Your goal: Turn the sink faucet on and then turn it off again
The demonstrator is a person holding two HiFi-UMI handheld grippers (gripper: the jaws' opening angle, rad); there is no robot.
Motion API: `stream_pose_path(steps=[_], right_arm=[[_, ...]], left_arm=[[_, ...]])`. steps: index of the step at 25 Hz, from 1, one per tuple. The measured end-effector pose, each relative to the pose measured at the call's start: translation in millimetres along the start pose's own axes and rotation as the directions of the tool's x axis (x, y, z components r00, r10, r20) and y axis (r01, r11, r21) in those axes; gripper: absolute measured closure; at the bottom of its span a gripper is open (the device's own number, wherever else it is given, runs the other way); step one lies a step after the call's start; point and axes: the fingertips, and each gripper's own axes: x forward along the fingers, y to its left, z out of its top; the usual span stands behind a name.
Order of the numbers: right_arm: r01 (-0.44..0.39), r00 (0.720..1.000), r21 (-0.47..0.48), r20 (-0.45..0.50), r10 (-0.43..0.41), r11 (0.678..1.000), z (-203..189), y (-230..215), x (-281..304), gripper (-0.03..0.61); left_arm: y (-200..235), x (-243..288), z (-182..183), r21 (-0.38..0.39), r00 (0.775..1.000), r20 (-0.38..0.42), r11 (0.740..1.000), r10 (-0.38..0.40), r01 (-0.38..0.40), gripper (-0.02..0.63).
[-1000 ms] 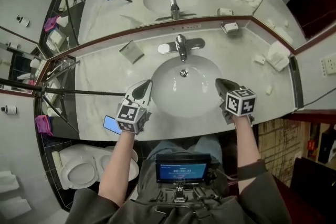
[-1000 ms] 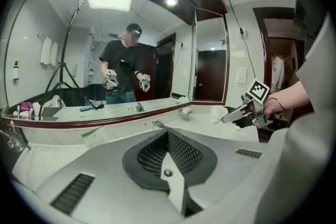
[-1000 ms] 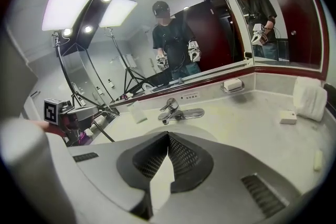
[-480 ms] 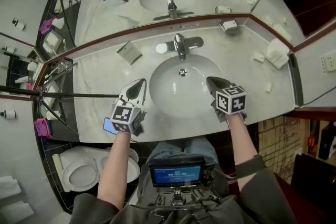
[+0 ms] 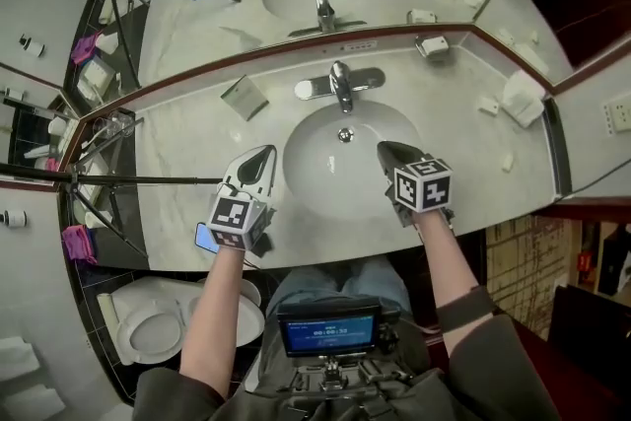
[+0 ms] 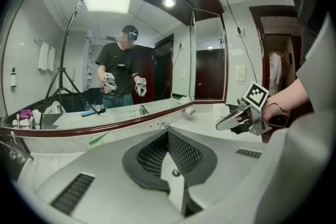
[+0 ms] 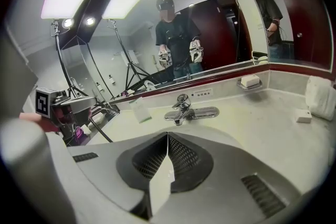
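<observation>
Right gripper view: the faucet (image 7: 181, 108) stands ahead of the right gripper (image 7: 168, 135), jaws closed, empty; left gripper (image 6: 168, 131) closed too.

Head view steeply down over sink (image 5: 330, 175), both gripper views low, facing mirror (image 7: 220, 34)

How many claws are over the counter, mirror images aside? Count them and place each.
2. The left claw is over the counter, just left of the basin; the right claw is over the basin's right side. None seem hidden.
</observation>
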Motion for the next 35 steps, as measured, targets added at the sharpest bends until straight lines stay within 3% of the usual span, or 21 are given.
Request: stream_pose_path(steps=[8, 12, 15, 19, 22, 28, 32, 35], right_arm=[[0.03, 0.998, 0.044, 0.051, -0.032, 0.999, 14.1, 7.8, 44.2, 0.421], [0.006, 0.995, 0.096, 0.102, -0.016, 0.995, 31.5, 6.9, 72.4, 0.4], [-0.015, 0.989, 0.2, 0.145, -0.015, 0.98, 43.9, -1.7, 91.3, 0.393], [-0.048, 0.984, 0.369, 0.176, -0.019, 0.928, 49.9, -18.8, 112.8, 0.382], [-0.063, 0.982, 0.439, 0.186, -0.022, 0.896, 49.9, -27.1, 124.5, 0.382], [-0.14, 0.973, 0.543, 0.232, 0.013, 0.828, 58.2, -26.7, 142.4, 0.39], [-0.173, 0.966, 0.638, 0.26, 0.002, 0.751, 64.2, -33.3, 156.0, 0.454], [-0.171, 0.965, 0.705, 0.259, -0.026, 0.688, 64.2, -41.2, 161.0, 0.495]], left_arm=[[-0.5, 6.0, -9.4, 0.026, 0.996, -0.01, 0.996, -0.088, 0.088, 0.614], [-3.1, 10.9, -9.6, 0.022, 0.994, -0.01, 0.994, -0.105, 0.105, 0.614], [-3.5, 14.2, -12.5, 0.026, 0.994, -0.017, 0.994, -0.11, 0.11, 0.614], [-2.2, 18.3, -15.5, 0.036, 0.993, -0.017, 0.992, -0.118, 0.118, 0.614], [-2.8, 20.7, -11.9, 0.007, 0.994, -0.01, 0.994, -0.109, 0.109, 0.614], [1.3, 22.9, -22.9, 0.028, 0.992, -0.019, 0.992, -0.124, 0.125, 0.614], [3.7, 20.4, -26.9, -0.003, 0.993, -0.026, 0.994, -0.111, 0.111, 0.614], [8.3, 19.5, -37.8, 0.032, 0.992, -0.039, 0.992, -0.123, 0.125, 0.614]])
